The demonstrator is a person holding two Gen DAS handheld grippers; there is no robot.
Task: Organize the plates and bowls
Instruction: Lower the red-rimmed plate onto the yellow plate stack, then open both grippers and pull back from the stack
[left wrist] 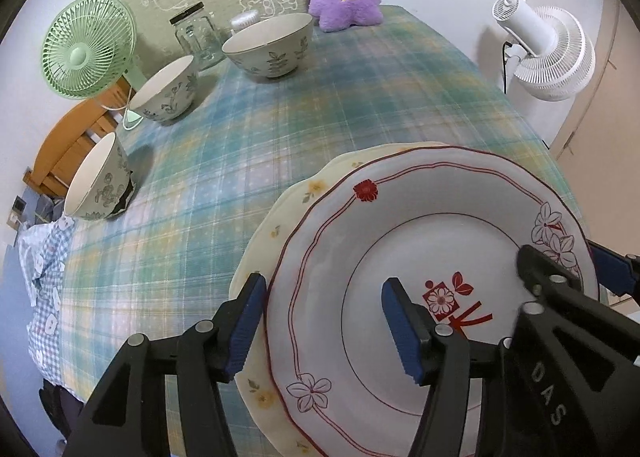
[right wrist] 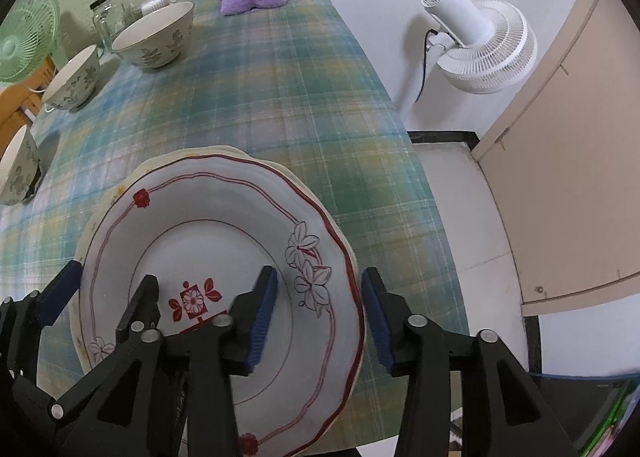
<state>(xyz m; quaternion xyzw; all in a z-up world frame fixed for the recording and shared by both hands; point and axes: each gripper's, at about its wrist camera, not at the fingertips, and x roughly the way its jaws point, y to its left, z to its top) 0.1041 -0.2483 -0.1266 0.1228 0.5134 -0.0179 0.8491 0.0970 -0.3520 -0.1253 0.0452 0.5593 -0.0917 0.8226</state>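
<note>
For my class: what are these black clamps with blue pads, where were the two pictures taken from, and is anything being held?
They are hand-held grippers, each carrying a wide-angle camera looking along its fingers. One picture is from the left gripper, the other from the right gripper. Both straddle opposite rims of a white plate with red flowers stacked on a cream plate; the pads stand apart, gripping nothing. Three leaf-patterned bowls sit on the plaid tablecloth.

Plaid-clothed table (left wrist: pixel 320 117): bowls (left wrist: pixel 270 45), stacked plates (left wrist: pixel 400 249).
</note>
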